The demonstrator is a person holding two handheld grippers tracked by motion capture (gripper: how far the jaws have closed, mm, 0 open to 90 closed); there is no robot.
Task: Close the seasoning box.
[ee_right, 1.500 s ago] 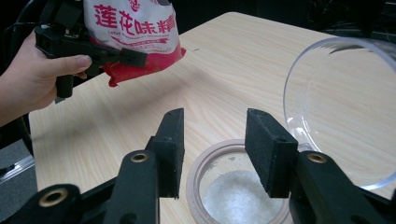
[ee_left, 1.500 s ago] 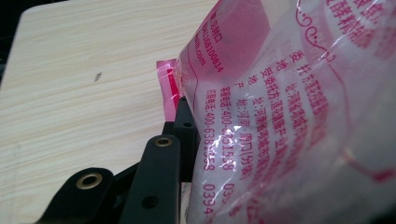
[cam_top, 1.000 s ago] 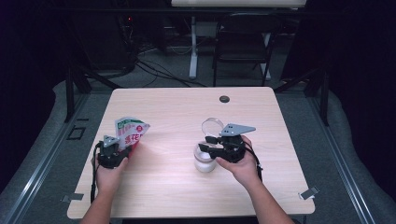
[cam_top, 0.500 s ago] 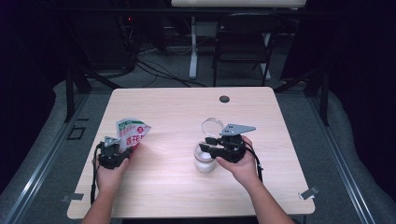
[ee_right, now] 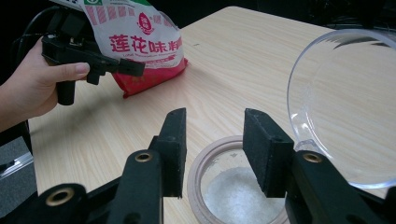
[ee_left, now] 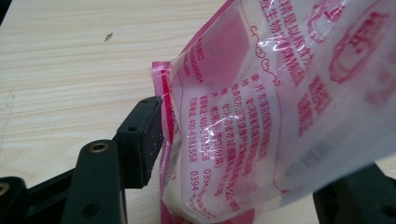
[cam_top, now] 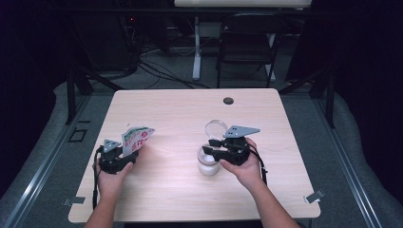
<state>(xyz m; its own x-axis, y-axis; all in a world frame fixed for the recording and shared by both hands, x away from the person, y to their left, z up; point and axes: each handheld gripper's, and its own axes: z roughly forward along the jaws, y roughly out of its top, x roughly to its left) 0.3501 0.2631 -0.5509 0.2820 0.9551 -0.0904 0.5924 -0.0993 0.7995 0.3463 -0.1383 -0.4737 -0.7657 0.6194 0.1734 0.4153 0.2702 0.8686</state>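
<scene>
left gripper (cam_top: 124,156) clamps packet (cam_top: 137,138) near table edge (cam_top: 90,161) | right gripper (cam_top: 215,146) parted over jar (cam_top: 208,164), mid-table

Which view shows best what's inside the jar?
The right gripper view: it looks down through the jar's open mouth at white granules, the clear lid swung aside. The high view shows the jar small, contents unclear.

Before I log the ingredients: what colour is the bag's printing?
Pink-red print on the clear and white bag, clearest in the left gripper view.
</scene>
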